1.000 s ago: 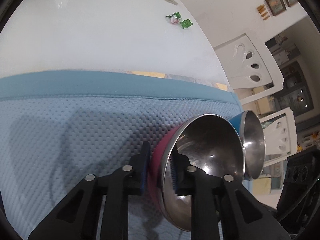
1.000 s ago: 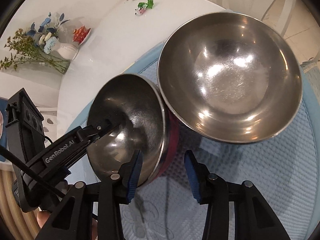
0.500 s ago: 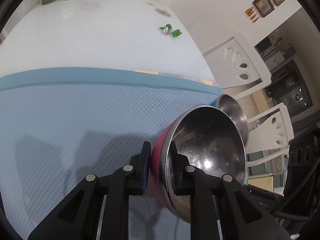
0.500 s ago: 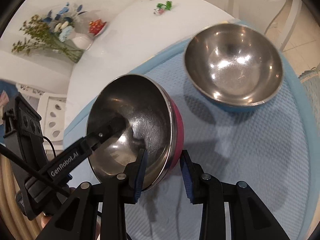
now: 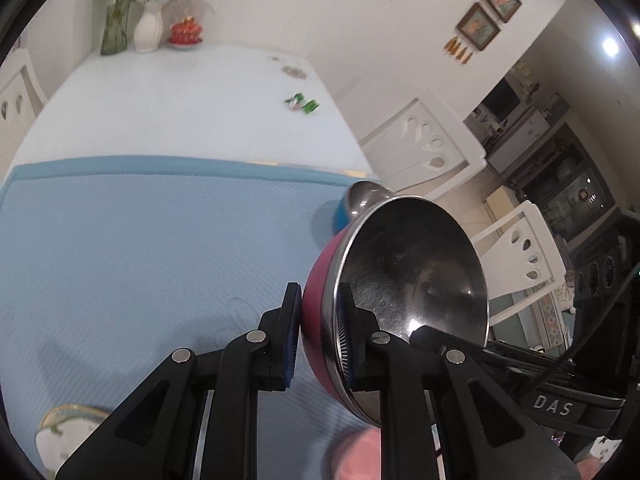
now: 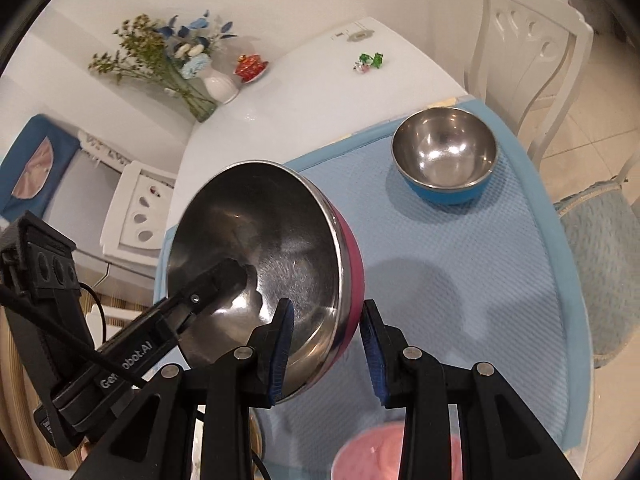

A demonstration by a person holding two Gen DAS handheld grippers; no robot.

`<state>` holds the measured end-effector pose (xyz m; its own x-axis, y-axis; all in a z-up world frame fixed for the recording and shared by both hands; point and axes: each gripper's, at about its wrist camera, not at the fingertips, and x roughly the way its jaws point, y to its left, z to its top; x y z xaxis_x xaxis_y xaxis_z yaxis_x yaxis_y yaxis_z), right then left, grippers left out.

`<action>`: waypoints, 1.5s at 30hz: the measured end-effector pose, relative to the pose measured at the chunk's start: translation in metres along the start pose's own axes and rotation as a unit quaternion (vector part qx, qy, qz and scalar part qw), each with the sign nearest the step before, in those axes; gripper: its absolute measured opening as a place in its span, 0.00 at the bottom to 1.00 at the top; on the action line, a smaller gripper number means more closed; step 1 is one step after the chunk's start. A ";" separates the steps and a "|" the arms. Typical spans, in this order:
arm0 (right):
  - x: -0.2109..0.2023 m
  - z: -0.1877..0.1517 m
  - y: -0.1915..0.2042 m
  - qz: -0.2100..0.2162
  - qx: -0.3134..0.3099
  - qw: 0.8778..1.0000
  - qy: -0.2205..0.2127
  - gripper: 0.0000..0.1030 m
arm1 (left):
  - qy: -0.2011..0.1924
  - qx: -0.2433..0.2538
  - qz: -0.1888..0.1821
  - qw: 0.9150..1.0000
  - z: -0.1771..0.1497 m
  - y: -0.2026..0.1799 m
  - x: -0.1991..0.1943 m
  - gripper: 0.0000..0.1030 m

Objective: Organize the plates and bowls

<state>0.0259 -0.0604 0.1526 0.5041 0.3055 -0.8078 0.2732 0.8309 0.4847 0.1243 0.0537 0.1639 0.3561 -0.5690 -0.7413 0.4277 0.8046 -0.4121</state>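
My left gripper (image 5: 318, 334) is shut on the rim of a pink-sided steel bowl (image 5: 412, 276) and holds it tilted above the blue mat (image 5: 140, 240). The same pink bowl (image 6: 260, 264) fills the right wrist view. My right gripper (image 6: 326, 346) is open with its fingers on either side of the bowl's rim, not pinching it. A blue-sided steel bowl (image 6: 446, 154) sits upright at the mat's far right corner; it also shows in the left wrist view (image 5: 356, 200) behind the pink bowl.
A pink dish (image 6: 396, 454) lies below the right gripper. A patterned plate (image 5: 68, 436) lies at the mat's near left. Vases with flowers (image 6: 200, 76), a red jar (image 6: 250, 66) and green candy (image 6: 368, 60) stand on the white table. White chairs (image 6: 528, 40) surround it.
The pink bowl was lifted up and back, away from the blue bowl, which stays on the mat. The right gripper moved along with it, its fingers straddling the rim.
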 end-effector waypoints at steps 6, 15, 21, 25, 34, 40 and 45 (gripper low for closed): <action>-0.033 -0.031 0.003 -0.001 -0.024 1.000 0.003 0.32 | -0.019 0.019 -0.005 1.000 -0.024 -0.025 -0.032 0.14; -0.059 -0.078 -0.027 -0.020 -0.017 0.999 0.030 0.32 | 0.017 0.035 -0.014 0.999 -0.089 -0.054 -0.040 0.14; -0.056 -0.104 -0.050 -0.044 0.000 0.997 0.058 0.32 | 0.068 0.018 -0.026 0.997 -0.129 -0.059 -0.017 0.14; -0.048 -0.113 -0.061 -0.056 0.008 0.995 0.078 0.32 | 0.095 0.006 -0.031 0.995 -0.148 -0.058 -0.005 0.14; -0.030 -0.126 -0.075 -0.063 0.021 0.991 0.115 0.32 | 0.129 -0.009 -0.027 0.991 -0.168 -0.054 0.010 0.14; -0.023 -0.129 -0.079 -0.062 0.024 0.990 0.128 0.32 | 0.144 -0.018 -0.023 0.989 -0.171 -0.048 0.018 0.14; -0.020 -0.130 -0.080 -0.063 0.027 0.988 0.136 0.32 | 0.150 -0.012 -0.018 0.988 -0.174 -0.049 0.023 0.14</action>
<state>-0.1130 -0.0726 0.0861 0.2266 0.3204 -0.9198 0.3665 0.8469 0.3854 -0.0328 0.0310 0.0753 0.0774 -0.5238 -0.8483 0.4145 0.7908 -0.4504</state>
